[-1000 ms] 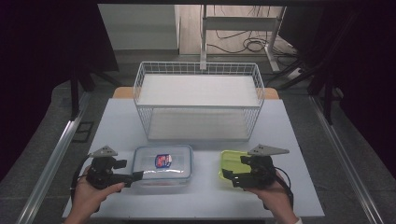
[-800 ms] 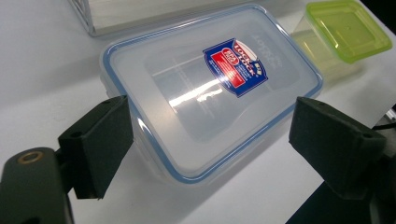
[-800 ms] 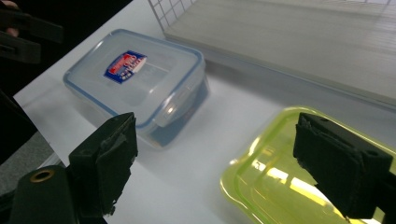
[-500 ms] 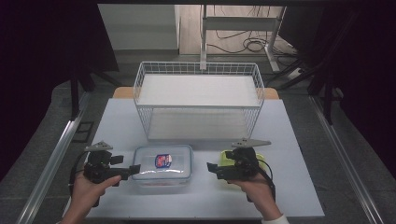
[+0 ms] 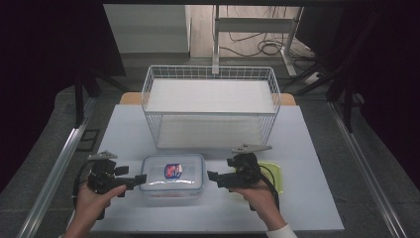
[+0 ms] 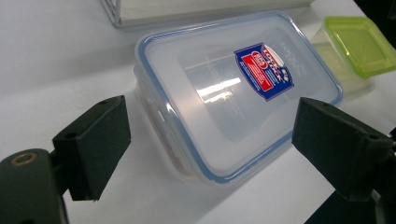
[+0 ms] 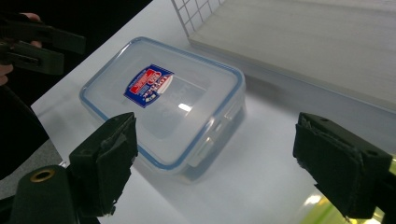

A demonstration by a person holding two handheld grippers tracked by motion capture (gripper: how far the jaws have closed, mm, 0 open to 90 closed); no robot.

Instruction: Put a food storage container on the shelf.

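Note:
A clear plastic box [image 5: 172, 173] with a blue-rimmed lid and a red-and-blue sticker lies near the table's front edge. My left gripper [image 5: 138, 179] is at its left end and open, its jaws pointing right at the box. In the left gripper view the box [image 6: 233, 93] lies just beyond the open gripper [image 6: 212, 112]. My right gripper [image 5: 213, 176] is open just right of the box, pointing left. In the right gripper view the box [image 7: 163, 98] lies ahead of the spread gripper [image 7: 219, 130]. Neither gripper holds anything.
A small box with a green lid [image 5: 275, 174] sits behind my right hand, partly hidden; it also shows in the left gripper view [image 6: 355, 46]. A white wire basket [image 5: 210, 68] with a pale board inside stands behind. The white table [image 5: 317, 198] ends close to the hands.
My right gripper has moved left, off the green-lidded box, to the clear box's right end. The left gripper has edged right toward the box's left end. The box has not moved.

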